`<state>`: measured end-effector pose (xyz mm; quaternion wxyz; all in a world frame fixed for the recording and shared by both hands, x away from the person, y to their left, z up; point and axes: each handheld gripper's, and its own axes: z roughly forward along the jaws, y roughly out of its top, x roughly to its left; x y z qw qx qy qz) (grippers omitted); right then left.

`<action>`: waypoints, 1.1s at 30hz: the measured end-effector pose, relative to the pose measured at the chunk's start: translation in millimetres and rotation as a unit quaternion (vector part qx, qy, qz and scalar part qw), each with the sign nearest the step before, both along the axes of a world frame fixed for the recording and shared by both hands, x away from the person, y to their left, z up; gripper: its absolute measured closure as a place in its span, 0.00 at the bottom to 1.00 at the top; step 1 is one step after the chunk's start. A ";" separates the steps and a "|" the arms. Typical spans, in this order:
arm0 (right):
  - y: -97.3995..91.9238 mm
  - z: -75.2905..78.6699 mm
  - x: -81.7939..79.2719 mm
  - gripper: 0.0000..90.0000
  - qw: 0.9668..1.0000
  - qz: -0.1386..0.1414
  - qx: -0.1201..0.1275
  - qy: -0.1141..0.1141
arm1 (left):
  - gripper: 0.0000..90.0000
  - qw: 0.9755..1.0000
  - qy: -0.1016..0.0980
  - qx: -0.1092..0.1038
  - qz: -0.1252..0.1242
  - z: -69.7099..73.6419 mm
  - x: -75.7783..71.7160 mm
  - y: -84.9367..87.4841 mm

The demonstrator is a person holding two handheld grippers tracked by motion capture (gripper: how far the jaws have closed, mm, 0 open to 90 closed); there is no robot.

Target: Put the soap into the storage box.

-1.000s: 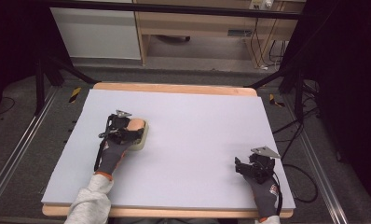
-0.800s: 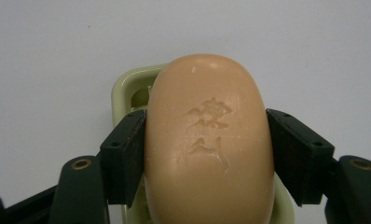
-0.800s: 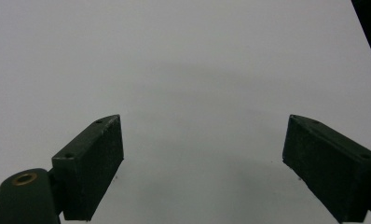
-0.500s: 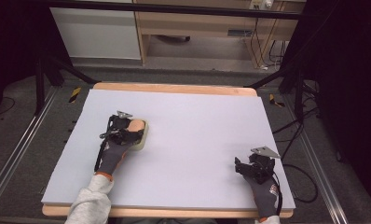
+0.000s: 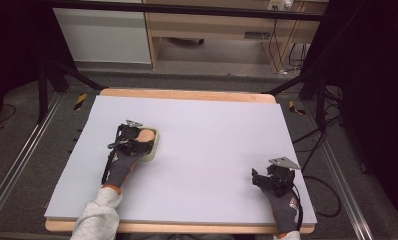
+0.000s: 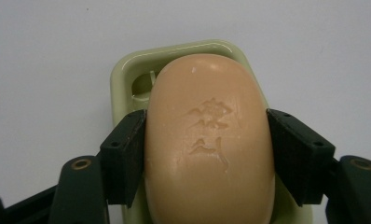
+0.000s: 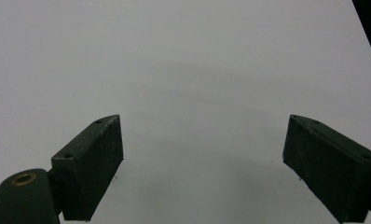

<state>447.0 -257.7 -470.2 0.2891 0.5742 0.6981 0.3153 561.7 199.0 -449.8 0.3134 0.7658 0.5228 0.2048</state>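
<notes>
My left gripper (image 6: pixel 207 154) has its jaws closed on the soap (image 6: pixel 209 140), gripped across the width, long axis running forward; it sits in the dish (image 6: pixel 127 74). My right gripper (image 7: pixel 202 163) stands wide, empty, well apart.

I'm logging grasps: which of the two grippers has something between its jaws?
The left gripper: its jaws press both sides of the soap in its green dish. The right gripper is open over bare table.

Very little changes. The left gripper (image 5: pixel 143 139) stays in the same spot near the left edge of the table (image 5: pixel 212 125), its jaws pressed on both sides of the soap (image 6: pixel 209 140). The right gripper (image 5: pixel 267 176) does not move either.
</notes>
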 end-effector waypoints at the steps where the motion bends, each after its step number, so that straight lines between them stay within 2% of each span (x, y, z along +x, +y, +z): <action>1: 0.0 0.0 0.0 0.14 1.000 0.000 0.000 0.000 | 0.35 1.000 0.000 0.000 0.000 0.0 0.0 -0.1; 8: 0.3 0.0 -0.1 0.13 1.000 0.000 0.000 0.001 | 0.34 1.000 -0.001 0.000 0.001 0.2 -0.5 -0.3; 11: 0.2 0.1 0.0 0.13 1.000 0.000 -0.001 -0.001 | 0.30 1.000 -0.010 -0.002 0.001 3.8 -2.9 -0.2; 18: -0.2 0.6 -0.7 0.13 1.000 -0.002 0.000 -0.002 | 0.29 1.000 -0.020 -0.008 -0.003 11.7 -9.3 2.9; 21: -0.6 0.8 -0.7 0.13 1.000 -0.002 0.000 -0.003 | 0.29 0.999 -0.031 -0.016 -0.005 17.6 -14.5 5.4; 24: -0.7 1.0 -1.0 0.13 1.000 -0.004 0.001 -0.003 | 0.29 0.998 -0.042 -0.034 -0.015 22.2 -22.1 9.1; 28: -1.7 1.3 -1.4 0.13 1.000 -0.006 0.001 -0.004 | 0.29 0.998 -0.052 -0.035 -0.020 25.2 -33.5 14.7; 33: -2.4 1.0 -1.4 0.12 1.000 -0.005 0.000 -0.003 | 0.29 0.997 -0.062 -0.045 -0.017 28.0 -48.1 24.7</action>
